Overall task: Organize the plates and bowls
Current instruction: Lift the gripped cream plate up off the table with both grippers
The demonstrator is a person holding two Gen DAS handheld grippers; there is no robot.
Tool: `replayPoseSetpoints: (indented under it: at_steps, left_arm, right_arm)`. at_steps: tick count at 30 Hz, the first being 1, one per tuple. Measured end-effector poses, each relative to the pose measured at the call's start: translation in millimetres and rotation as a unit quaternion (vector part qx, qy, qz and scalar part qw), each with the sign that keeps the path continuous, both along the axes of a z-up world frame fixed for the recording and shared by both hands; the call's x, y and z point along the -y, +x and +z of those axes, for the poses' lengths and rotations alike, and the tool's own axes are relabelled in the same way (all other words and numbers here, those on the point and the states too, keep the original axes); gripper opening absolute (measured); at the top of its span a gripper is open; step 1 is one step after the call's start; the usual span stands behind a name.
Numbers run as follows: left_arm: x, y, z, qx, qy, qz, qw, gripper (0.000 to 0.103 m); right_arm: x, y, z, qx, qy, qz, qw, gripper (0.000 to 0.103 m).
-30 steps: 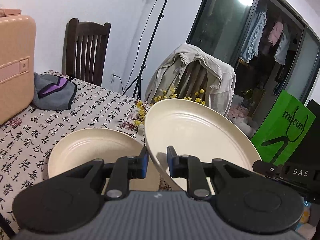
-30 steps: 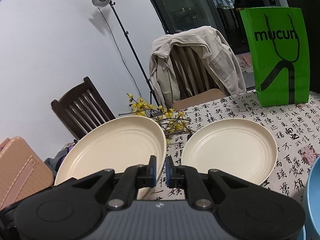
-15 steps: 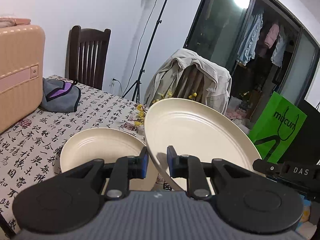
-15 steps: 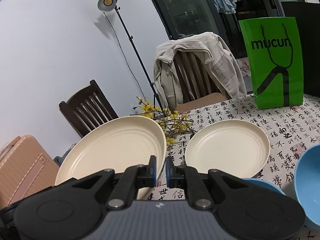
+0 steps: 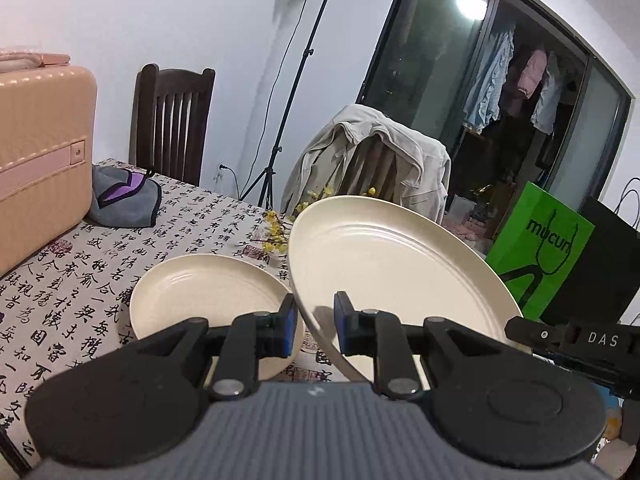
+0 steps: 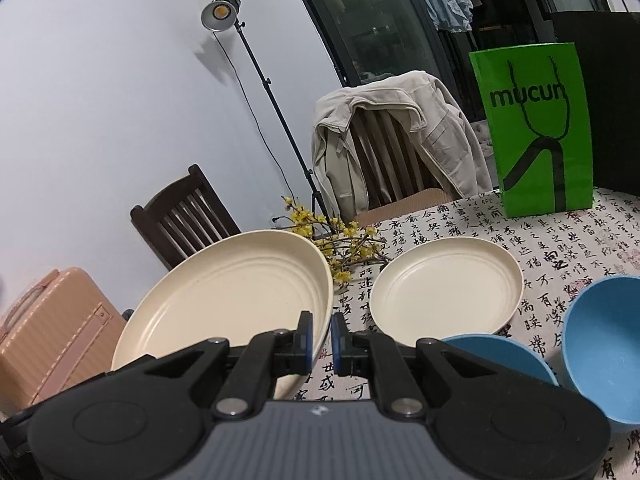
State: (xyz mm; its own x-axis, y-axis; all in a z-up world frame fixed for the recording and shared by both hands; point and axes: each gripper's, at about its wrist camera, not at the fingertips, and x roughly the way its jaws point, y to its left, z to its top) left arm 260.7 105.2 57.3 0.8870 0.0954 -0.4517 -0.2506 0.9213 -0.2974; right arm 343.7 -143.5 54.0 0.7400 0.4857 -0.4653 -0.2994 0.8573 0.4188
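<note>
The left claw (image 5: 316,322) was clamped on the near left rim of a large cream plate (image 5: 396,264), and the right claw (image 6: 321,338) was clamped on the near right rim of the same plate (image 6: 236,300), so the plate was held from both sides and was tilted above the surface (image 5: 80,276). Its far rim stood free, with nothing touching it.

A smaller cream plate (image 5: 208,296) lay flat on the calligraphy tablecloth, just beside the lifted one; in the left view it was to the left, in the right view (image 6: 446,284) to the right. Some bare cloth was around it on the far side. A branch with yellow flowers (image 6: 340,240) lay behind both plates, near their far rims.

Only the right view showed two blue bowls (image 6: 604,344) at the near right edge of the surface, close to the small plate, so the room there was narrow. Only the left view showed a grey and purple cloth (image 5: 124,198) at the far left, well apart from the plates, with open cloth between.

A peach suitcase (image 5: 40,152) closed the left side. A green bag (image 6: 532,128) stood at the far right edge. Behind the surface there were a dark wooden chair (image 5: 172,120), a chair with a beige jacket (image 6: 396,140), and a lamp on a stand (image 6: 224,14).
</note>
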Motion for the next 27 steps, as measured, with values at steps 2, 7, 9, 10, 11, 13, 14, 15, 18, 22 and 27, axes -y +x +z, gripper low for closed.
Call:
replayPoseSetpoints:
  at_steps: [2,7,9,10,11,13,14,15,18,22,27]
  left_arm:
    - [3,-4,2,0.002,0.002,-0.004,1.0000,0.019]
    - [12,-15,5,0.008,0.007,-0.009,0.9999,0.019]
    - [16,-19,7,0.010,0.008,-0.011,0.9999,0.019]
    - [17,-21,7,0.011,0.009,-0.011,0.9998,0.019]
    - [19,-23,8,0.011,0.008,-0.012,0.9998,0.019]
    - [21,-27,8,0.012,0.006,-0.014,0.9998,0.019]
    - [23,-29,9,0.013,0.007,-0.014,0.9998,0.019]
    - [25,-31,10,0.014,0.008,-0.015,0.9998,0.019]
    - [29,-37,11,0.016,0.008,-0.017,0.9997,0.019]
    - [34,-43,13,0.018,0.010,-0.020,0.9996,0.019]
    - [41,-52,14,0.021,0.011,-0.023,0.9994,0.019]
  right_arm:
    - [4,-4,1,0.002,0.000,-0.002,1.000,0.009]
    - [14,-17,5,0.004,0.002,-0.004,1.000,0.009]
    - [17,-21,6,0.006,0.001,-0.007,1.000,0.009]
    - [19,-24,7,0.007,0.001,-0.008,1.000,0.009]
    - [20,-26,8,0.008,0.001,-0.009,1.000,0.009]
    - [24,-31,9,0.010,0.001,-0.010,1.000,0.009]
    - [25,-33,9,0.011,0.002,-0.011,1.000,0.009]
    - [27,-35,10,0.012,0.001,-0.011,1.000,0.009]
    - [32,-42,10,0.014,0.002,-0.013,1.000,0.009]
    - [38,-50,12,0.016,0.002,-0.016,1.000,0.009]
    - [44,-62,13,0.020,0.002,-0.019,1.000,0.009]
